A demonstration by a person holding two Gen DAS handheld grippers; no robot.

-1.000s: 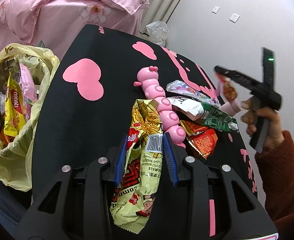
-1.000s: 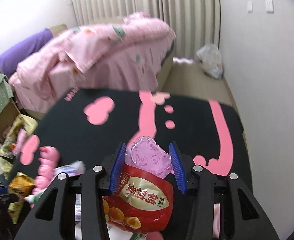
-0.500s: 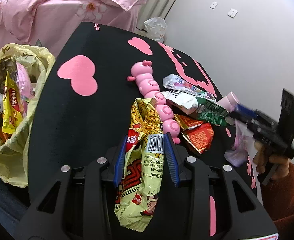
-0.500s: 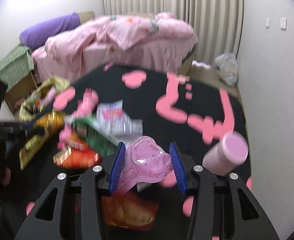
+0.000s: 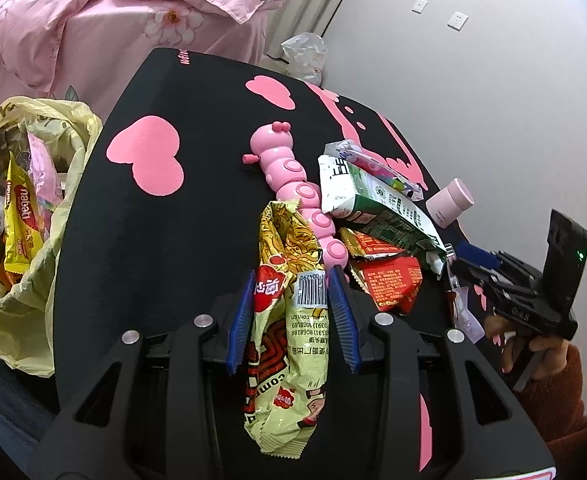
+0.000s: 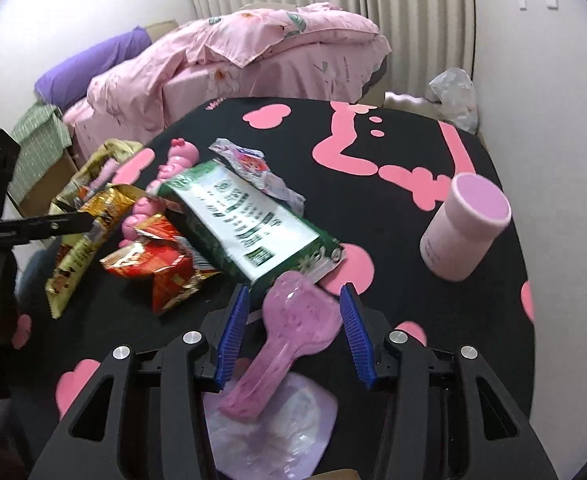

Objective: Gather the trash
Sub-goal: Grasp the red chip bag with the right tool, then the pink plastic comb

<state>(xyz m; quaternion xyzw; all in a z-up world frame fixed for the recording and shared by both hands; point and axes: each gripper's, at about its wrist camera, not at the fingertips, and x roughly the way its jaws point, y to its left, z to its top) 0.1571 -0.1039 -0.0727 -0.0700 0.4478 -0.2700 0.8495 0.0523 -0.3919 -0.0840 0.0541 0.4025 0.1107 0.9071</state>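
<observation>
The black table (image 5: 141, 240) with pink hearts carries the litter; a yellow trash bag (image 5: 33, 292) hangs off its left edge (already holding wrappers). Mid-table, the left gripper (image 5: 291, 300) is clenched on a yellow noodle wrapper (image 5: 289, 320), beside a pink caterpillar toy (image 5: 293, 184). Nearer the table's right side, the right gripper (image 6: 293, 320) stands released around a pink plastic wrapper (image 6: 293, 332).
</observation>
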